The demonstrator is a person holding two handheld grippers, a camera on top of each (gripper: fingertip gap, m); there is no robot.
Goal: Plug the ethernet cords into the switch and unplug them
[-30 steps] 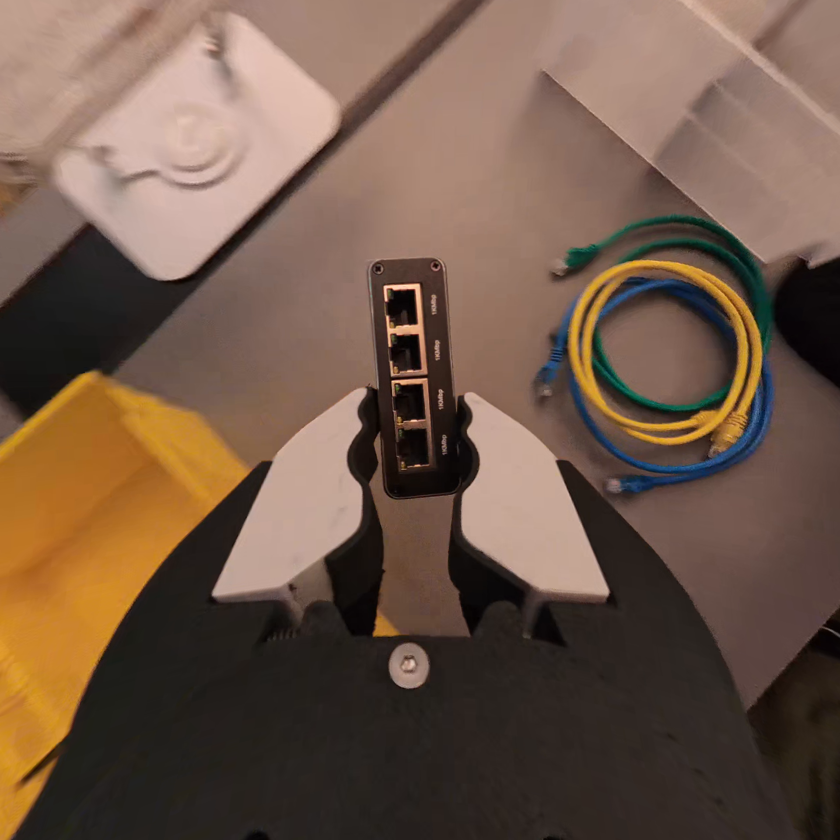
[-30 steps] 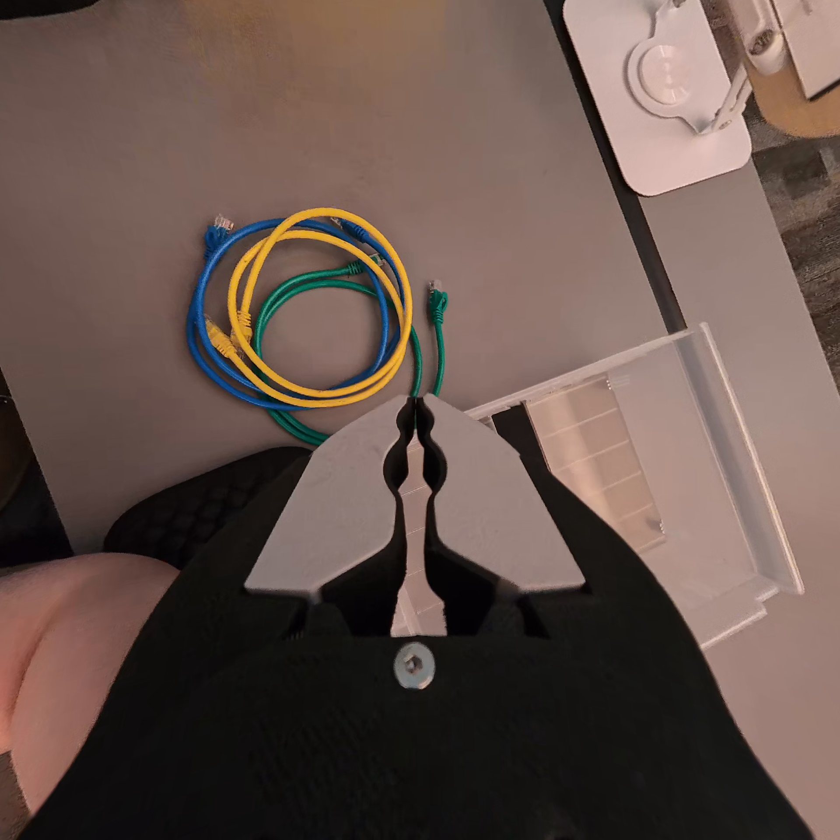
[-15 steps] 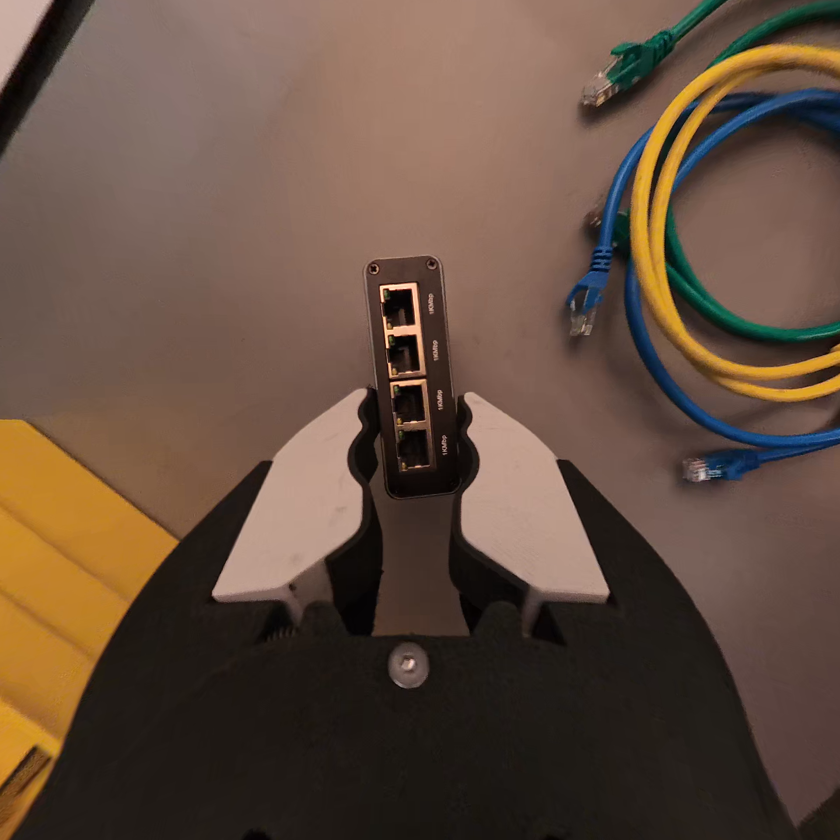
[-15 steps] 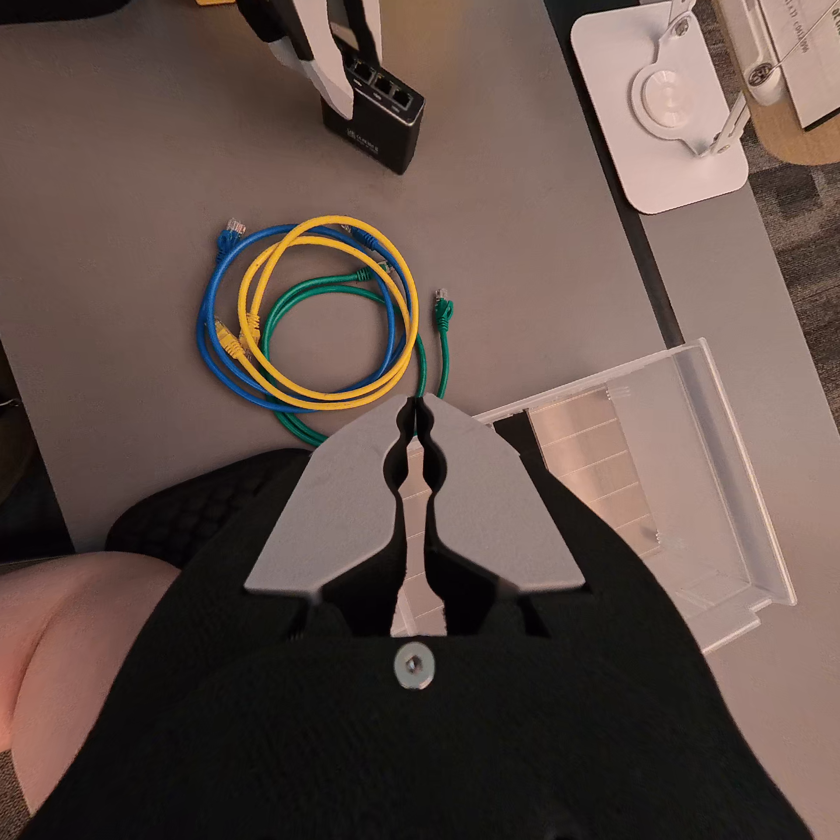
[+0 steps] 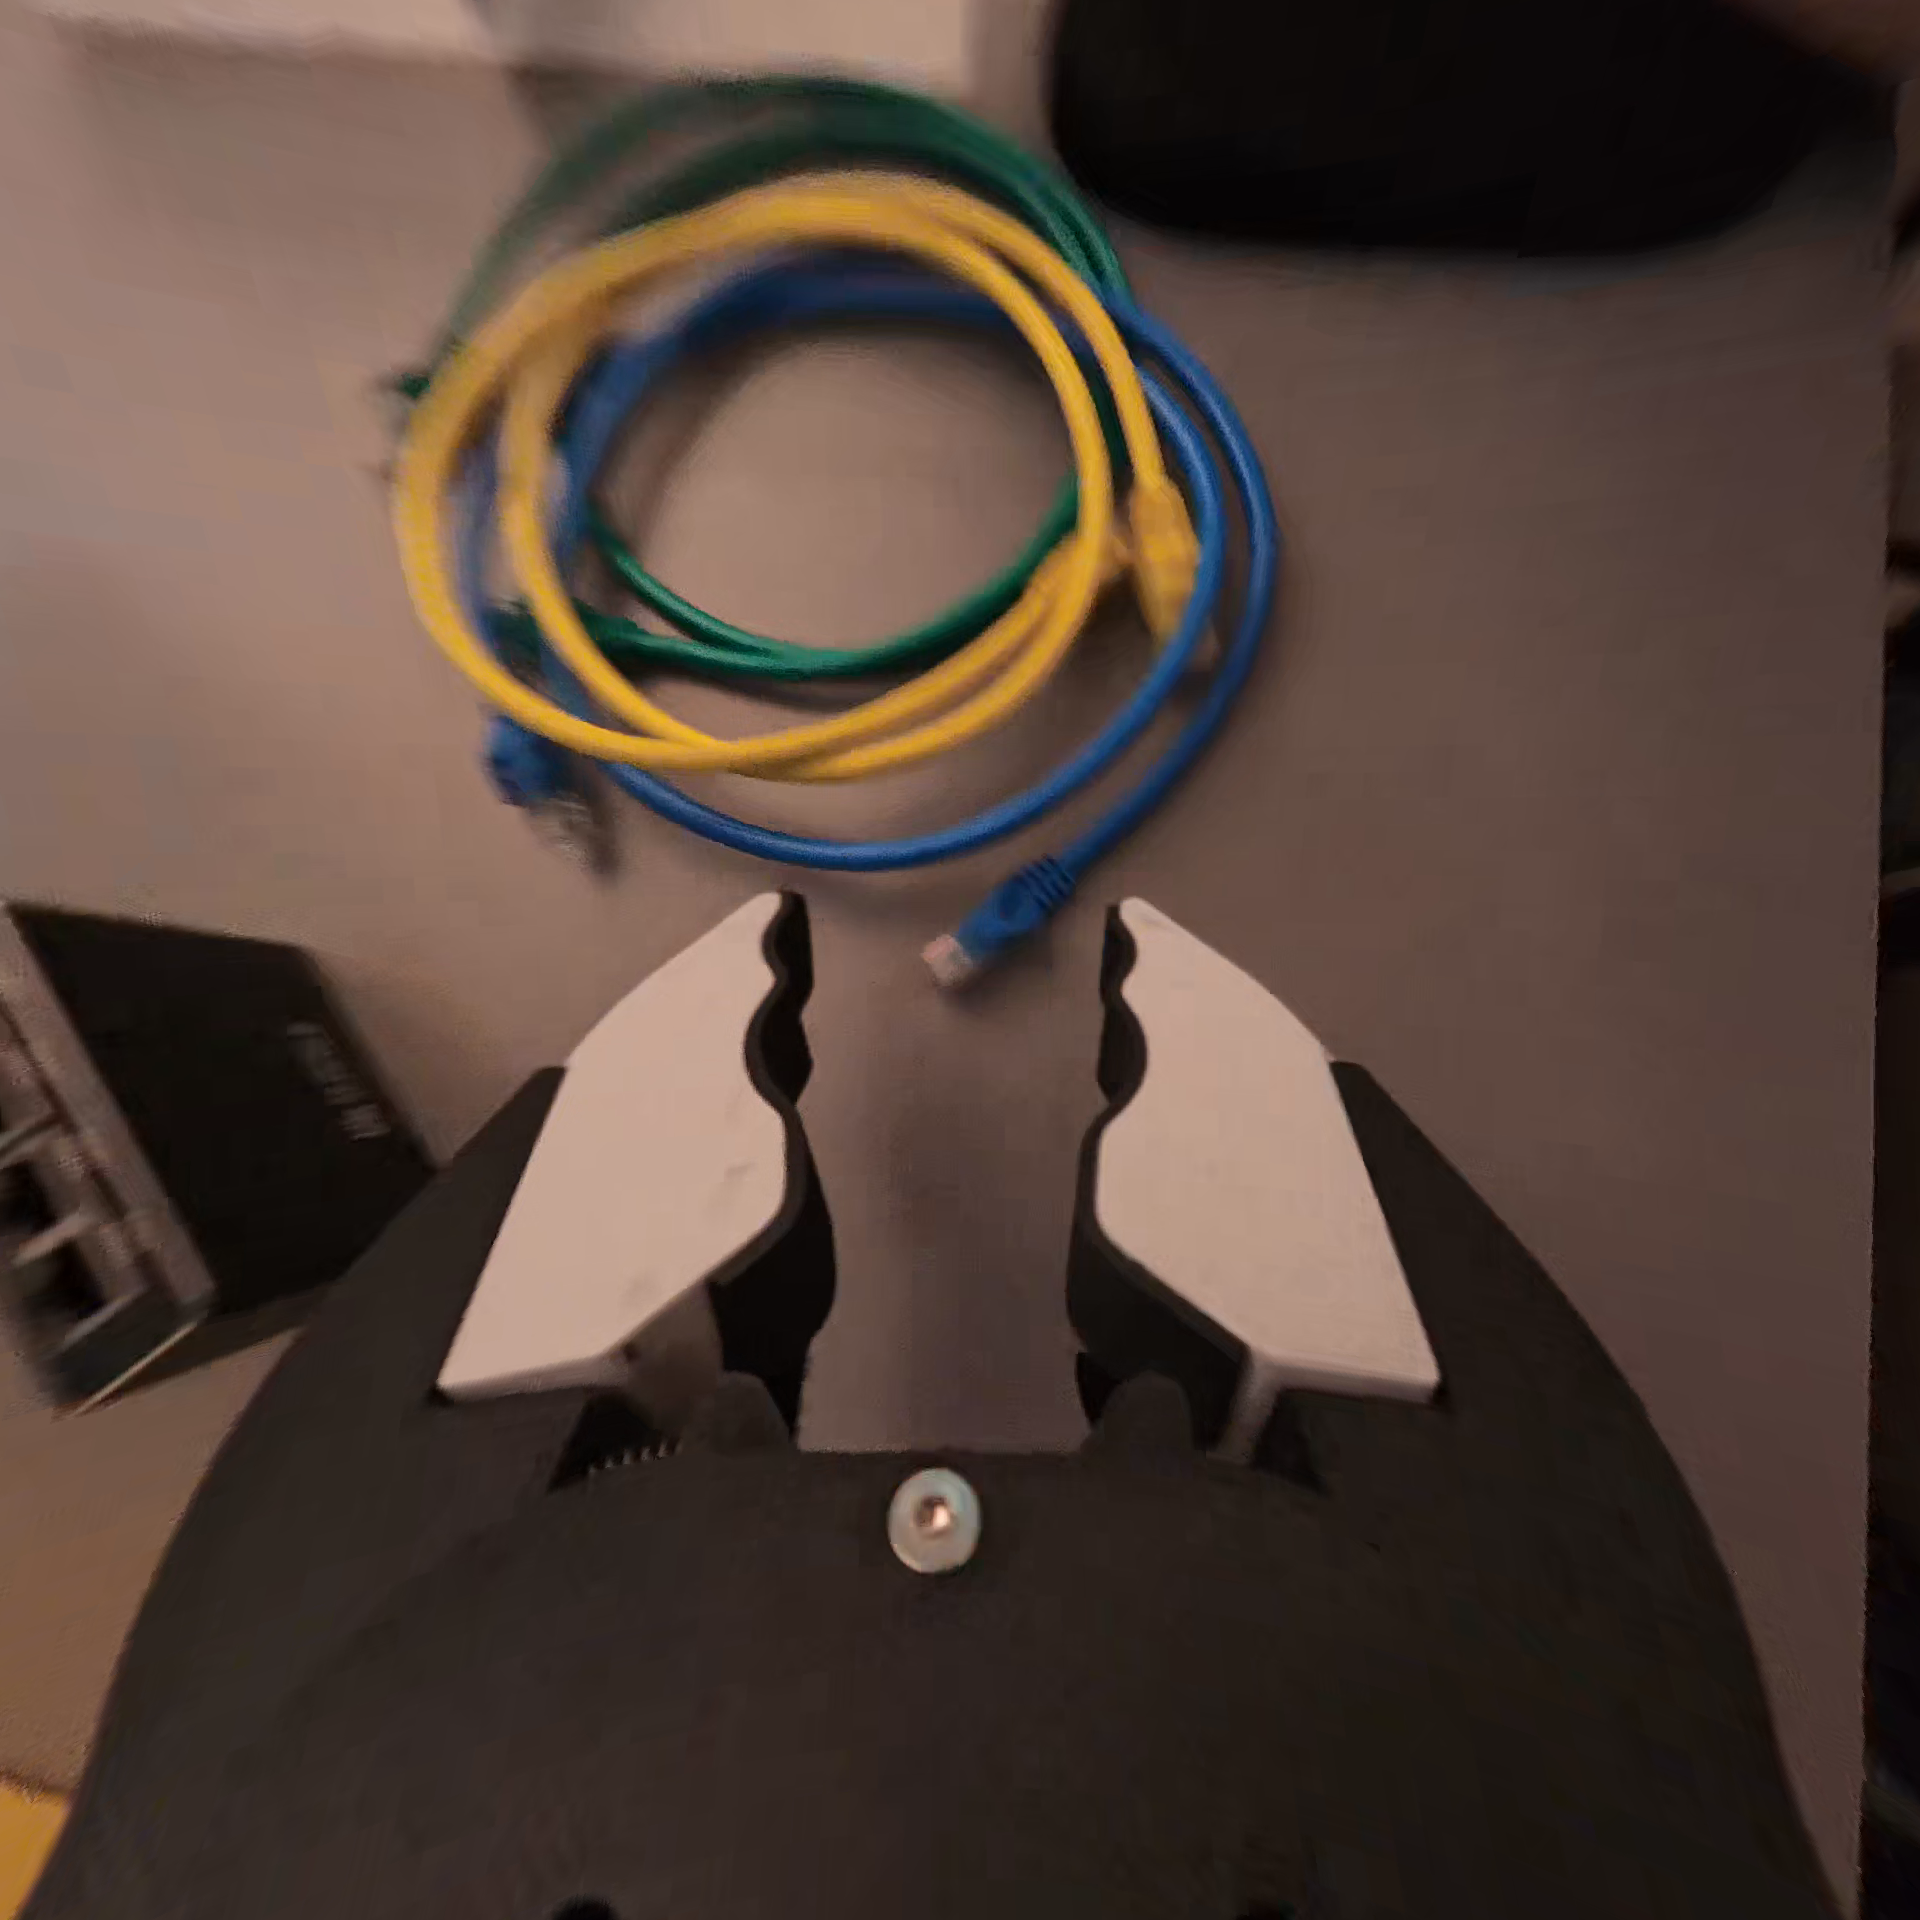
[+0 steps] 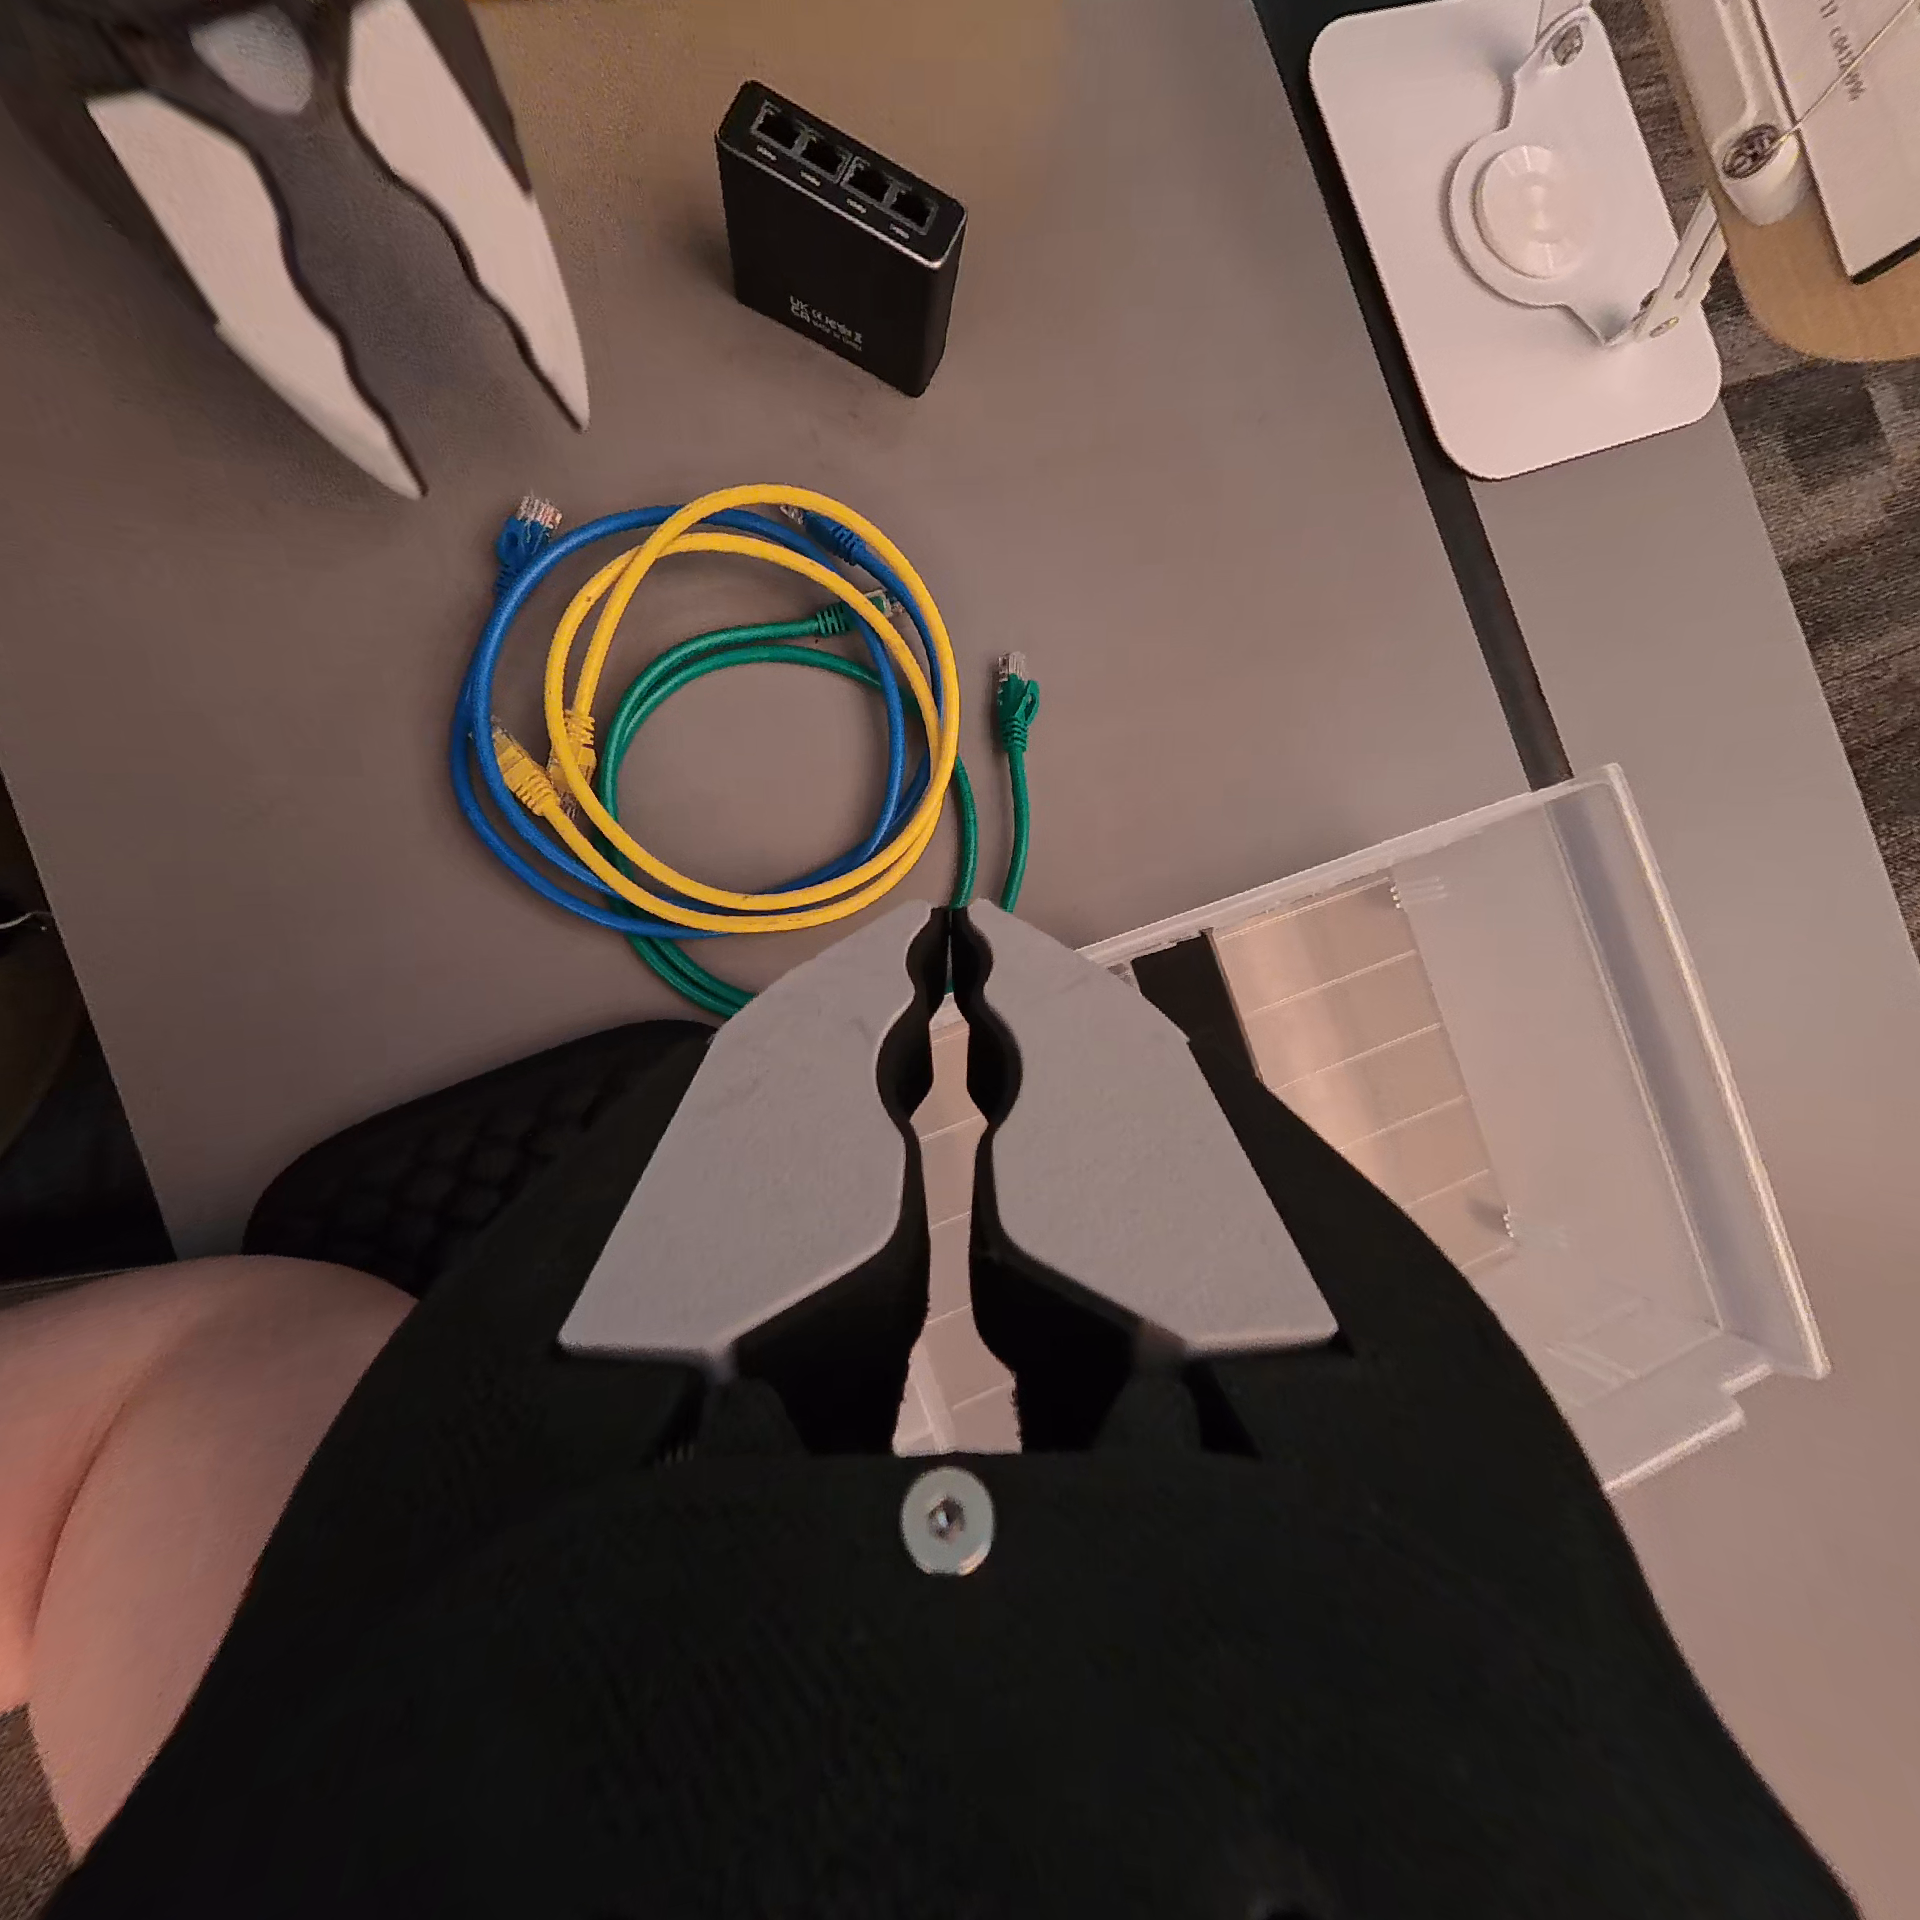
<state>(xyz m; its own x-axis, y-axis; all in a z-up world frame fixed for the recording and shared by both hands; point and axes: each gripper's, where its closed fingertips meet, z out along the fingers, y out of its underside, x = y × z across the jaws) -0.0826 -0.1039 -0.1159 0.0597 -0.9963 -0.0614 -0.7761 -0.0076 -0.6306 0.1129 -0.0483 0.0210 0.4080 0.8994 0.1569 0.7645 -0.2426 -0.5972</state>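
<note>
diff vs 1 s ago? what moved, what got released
The left tool let go of the switch, which now lies flat on the table, and opened. It then swung over to the cords, with a blue cord plug between its fingers. Unchanged: the right tool is shut and empty, and the cords are coiled and unplugged.
</note>
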